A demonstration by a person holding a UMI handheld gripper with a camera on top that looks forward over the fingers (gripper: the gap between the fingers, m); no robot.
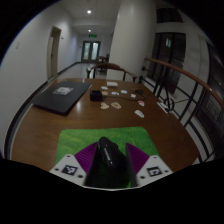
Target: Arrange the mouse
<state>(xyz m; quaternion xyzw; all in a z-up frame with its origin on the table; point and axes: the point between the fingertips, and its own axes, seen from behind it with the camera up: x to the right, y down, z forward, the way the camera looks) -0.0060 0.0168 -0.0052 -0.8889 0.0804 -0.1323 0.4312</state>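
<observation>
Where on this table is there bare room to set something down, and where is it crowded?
Bare wood lies on the table between the green mat and the laptop, and again to the mat's right toward the railing. The far middle is crowded with small scattered items. The gripper is shut on the black mouse above the mat.

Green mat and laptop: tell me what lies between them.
Only bare wooden table, in the gripper view; the small cards lie beside the laptop. The gripper flanks the mouse on the mat.

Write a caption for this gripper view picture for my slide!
The hand-held gripper holds a black mouse above a green mat on a round wooden table.
</observation>
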